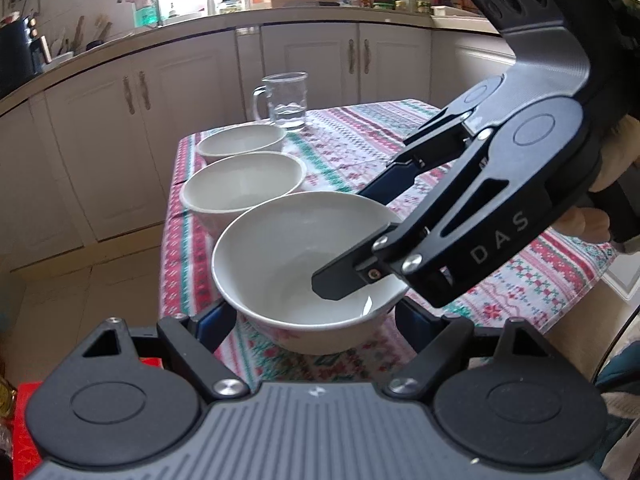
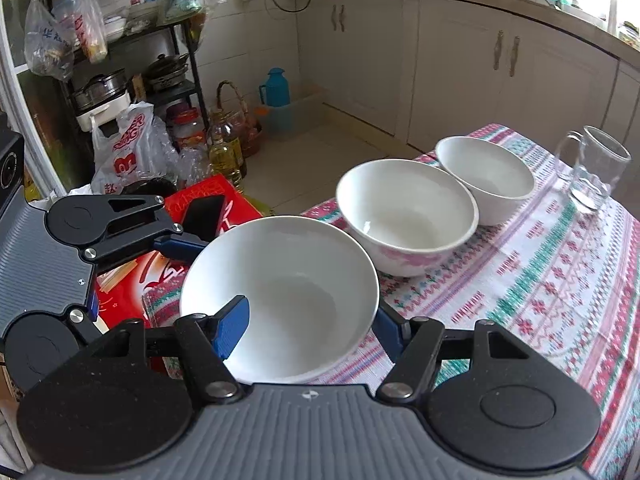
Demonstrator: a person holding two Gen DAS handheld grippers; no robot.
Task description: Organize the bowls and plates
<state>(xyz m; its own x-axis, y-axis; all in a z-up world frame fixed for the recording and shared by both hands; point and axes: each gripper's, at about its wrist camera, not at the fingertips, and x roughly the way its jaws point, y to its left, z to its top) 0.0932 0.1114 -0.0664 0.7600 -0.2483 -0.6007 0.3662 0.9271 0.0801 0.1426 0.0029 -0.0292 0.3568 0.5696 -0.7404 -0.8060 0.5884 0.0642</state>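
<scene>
White bowl (image 2: 280, 300) at tablecloth (image 2: 560, 280) edge, right hand-held gripper (image 2: 308, 332) clamping its rim.

a clear glass mug (image 1: 285, 100) stands upright on the patterned tablecloth (image 1: 532, 276) near the far table edge. a blue thermos jug (image 2: 276, 87) sits on the floor. a cooking-oil bottle (image 2: 225, 151) stands beside a red box (image 2: 132, 280).
</scene>
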